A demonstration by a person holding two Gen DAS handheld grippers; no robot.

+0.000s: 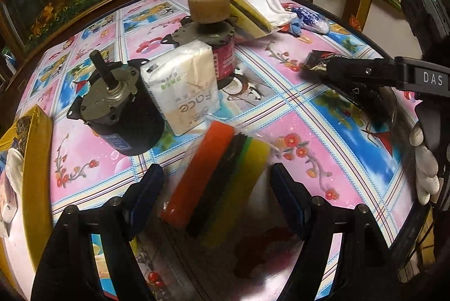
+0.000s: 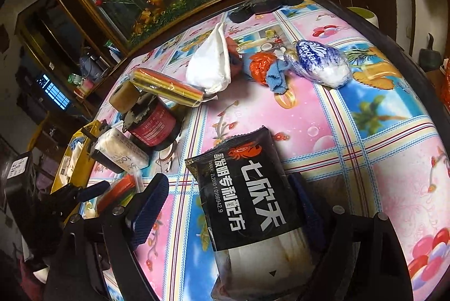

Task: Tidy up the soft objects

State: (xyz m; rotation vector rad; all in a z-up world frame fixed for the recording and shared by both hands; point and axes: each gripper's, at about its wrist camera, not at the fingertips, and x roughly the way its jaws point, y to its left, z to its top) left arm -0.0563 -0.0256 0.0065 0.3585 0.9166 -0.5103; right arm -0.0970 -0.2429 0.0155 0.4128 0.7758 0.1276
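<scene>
A wrapped sponge pack [image 1: 222,174] with red, black, green and yellow layers lies on the flowered tablecloth between the fingers of my left gripper [image 1: 216,174]. The gripper is open, and a gap shows beside each pad. My right gripper [image 2: 229,183] is open around a black packet [image 2: 247,197] with a red crab and white writing. The packet lies on the table against the right finger, while the left pad [image 2: 152,205] stands clear of it. In the left wrist view the right gripper [image 1: 323,67] reaches in from the right over that packet [image 1: 316,58].
A tissue pack [image 1: 185,87] leans between a black motor [image 1: 121,115] and a red-labelled motor [image 1: 222,59] topped by a brown roller [image 1: 208,6]. Behind lie another sponge pack [image 2: 168,84], a white cloth [image 2: 211,65], an orange bag [image 2: 261,65], a blue cloth [image 2: 278,76] and a blue-white tissue bundle [image 2: 320,65]. A yellow box [image 1: 36,146] stands at the left edge.
</scene>
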